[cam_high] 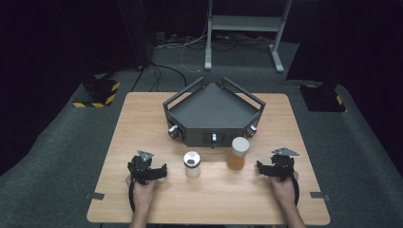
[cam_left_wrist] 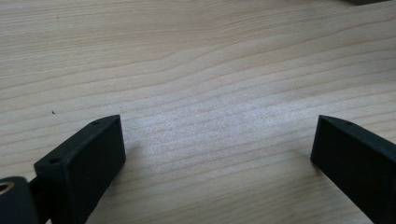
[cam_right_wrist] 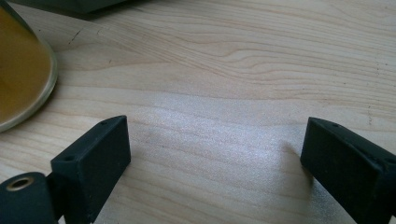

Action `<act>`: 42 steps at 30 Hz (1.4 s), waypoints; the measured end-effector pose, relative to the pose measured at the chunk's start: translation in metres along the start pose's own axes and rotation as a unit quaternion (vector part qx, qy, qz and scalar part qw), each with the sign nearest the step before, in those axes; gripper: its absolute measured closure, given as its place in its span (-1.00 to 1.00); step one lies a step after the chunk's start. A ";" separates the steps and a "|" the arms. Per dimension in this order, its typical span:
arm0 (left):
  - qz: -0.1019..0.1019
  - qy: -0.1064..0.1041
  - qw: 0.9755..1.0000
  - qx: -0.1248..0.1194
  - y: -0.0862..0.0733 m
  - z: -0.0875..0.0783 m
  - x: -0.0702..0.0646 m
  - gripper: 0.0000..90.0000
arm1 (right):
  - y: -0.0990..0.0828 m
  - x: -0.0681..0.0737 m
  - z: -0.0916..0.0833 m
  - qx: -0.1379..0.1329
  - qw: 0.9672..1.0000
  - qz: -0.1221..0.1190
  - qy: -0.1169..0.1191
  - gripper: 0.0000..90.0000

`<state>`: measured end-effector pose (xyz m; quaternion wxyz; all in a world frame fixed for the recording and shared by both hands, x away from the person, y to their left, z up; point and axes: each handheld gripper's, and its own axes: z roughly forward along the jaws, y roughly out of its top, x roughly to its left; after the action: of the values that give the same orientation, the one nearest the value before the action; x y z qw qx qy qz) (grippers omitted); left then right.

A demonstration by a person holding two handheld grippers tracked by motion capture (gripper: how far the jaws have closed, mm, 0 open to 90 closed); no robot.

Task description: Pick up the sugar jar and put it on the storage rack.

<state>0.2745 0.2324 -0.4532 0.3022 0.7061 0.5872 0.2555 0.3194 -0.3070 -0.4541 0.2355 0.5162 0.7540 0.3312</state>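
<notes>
Two jars stand near the middle of the wooden table (cam_high: 157, 111). The left one is a short clear jar with a grey lid (cam_high: 192, 164). To its right is a taller jar of amber contents with a white lid (cam_high: 237, 153), whose base shows at the left edge of the right gripper view (cam_right_wrist: 21, 79). My left gripper (cam_high: 148, 170) rests low over the table, left of the short jar, open with only bare wood between its jaws (cam_left_wrist: 217, 144). My right gripper (cam_high: 277, 167) sits right of the amber jar, open and holding nothing (cam_right_wrist: 215, 149).
A dark three-cornered tray on a frame (cam_high: 190, 111) with knobs on its front stands at the back middle of the table. Beyond the table lie floor cables, a metal stand (cam_high: 244, 23) and two weighted bases with yellow-black stripes (cam_high: 97, 92).
</notes>
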 end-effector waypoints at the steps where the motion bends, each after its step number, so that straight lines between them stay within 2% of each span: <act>1: 0.000 0.000 1.000 0.000 0.000 0.000 0.000 -0.94 | 0.000 0.000 0.000 0.000 1.000 -0.001 0.000 -0.82; 21: 0.001 0.001 1.000 0.002 0.001 0.000 -0.001 -0.95 | 0.000 0.000 0.000 0.000 1.000 0.001 0.000 -0.82; 28: 0.004 -0.005 1.000 0.002 0.001 0.001 0.002 -0.96 | 0.000 0.000 0.000 0.000 1.000 0.001 0.000 -0.82; 34: 0.005 -0.026 1.000 -0.004 -0.001 0.000 0.007 -1.00 | 0.000 0.000 0.000 0.000 1.000 0.001 0.000 -0.82; 42: 0.030 -0.043 0.999 -0.010 -0.004 -0.007 0.002 -1.00 | 0.000 0.000 0.000 0.000 1.000 0.001 0.000 -0.82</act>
<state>0.2675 0.2361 -0.4509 0.3262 0.7310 0.5493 0.2399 0.3193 -0.3069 -0.4541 0.2355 0.5166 0.7535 0.3314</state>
